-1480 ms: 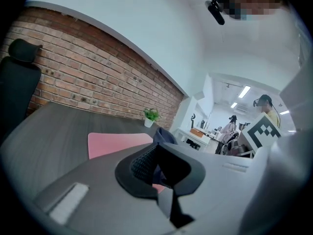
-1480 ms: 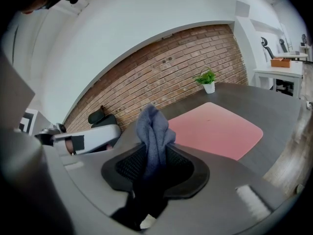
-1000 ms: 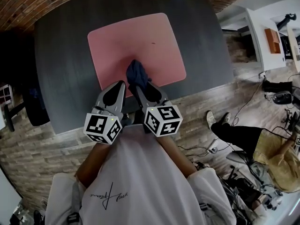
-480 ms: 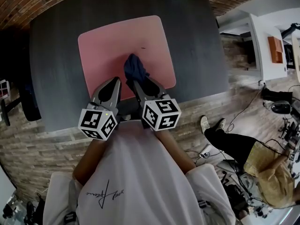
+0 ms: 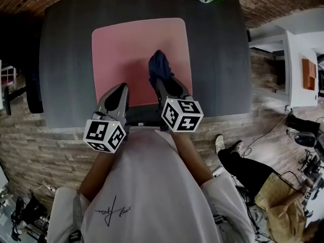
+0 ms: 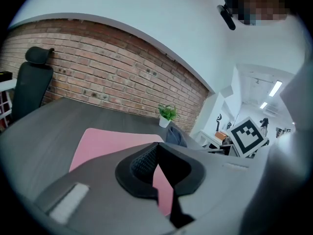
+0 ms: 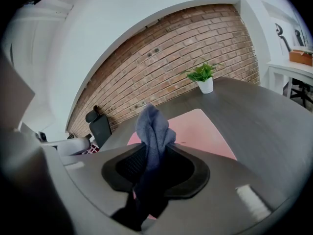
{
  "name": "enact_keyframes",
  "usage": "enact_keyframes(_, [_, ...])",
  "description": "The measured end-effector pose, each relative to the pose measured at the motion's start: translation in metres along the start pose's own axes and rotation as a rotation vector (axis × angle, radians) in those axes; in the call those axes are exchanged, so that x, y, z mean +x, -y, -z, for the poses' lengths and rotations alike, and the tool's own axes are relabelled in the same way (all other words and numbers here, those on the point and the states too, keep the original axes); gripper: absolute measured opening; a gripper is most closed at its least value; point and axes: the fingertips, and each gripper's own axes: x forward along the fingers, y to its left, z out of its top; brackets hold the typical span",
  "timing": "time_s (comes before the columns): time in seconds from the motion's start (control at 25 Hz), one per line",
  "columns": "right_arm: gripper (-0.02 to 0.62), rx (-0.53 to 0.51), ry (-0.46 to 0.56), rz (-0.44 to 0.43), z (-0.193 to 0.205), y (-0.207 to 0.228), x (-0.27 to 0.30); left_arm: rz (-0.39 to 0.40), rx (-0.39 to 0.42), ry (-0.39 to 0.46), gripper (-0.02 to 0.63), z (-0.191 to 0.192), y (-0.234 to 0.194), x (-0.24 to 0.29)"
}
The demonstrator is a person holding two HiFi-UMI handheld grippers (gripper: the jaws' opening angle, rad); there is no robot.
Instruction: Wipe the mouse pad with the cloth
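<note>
My right gripper [image 5: 163,86] was clamped on the crumpled dark blue cloth [image 5: 158,65], which was over the right near part of the pink rounded-rectangle mouse pad [image 5: 126,49]. My left gripper [image 5: 120,90] hung over the pad's near edge, its jaws drawn nearly together with nothing between them. The pad lay on a dark grey table [image 5: 66,59].
</note>
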Motion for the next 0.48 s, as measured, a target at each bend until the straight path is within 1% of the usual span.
enact_keyframes(0.08, [0.123,0.004,0.000,-0.001,-0.005,0.008,0.004,-0.019,-0.025,0.013,0.013,-0.002,-0.003,-0.001])
enact_keyframes(0.16, [0.124,0.016,0.007,-0.004,-0.010,0.013,0.011,-0.022,-0.041,0.025,0.012,-0.004,-0.008,0.000])
enact_keyframes(0.32, [0.126,0.009,0.011,0.019,-0.017,0.022,0.027,-0.007,-0.042,0.037,0.014,-0.006,-0.014,0.010])
enact_keyframes(0.48, [0.127,0.010,0.016,0.053,-0.035,0.047,0.032,0.013,-0.042,0.025,0.014,-0.009,-0.005,0.028])
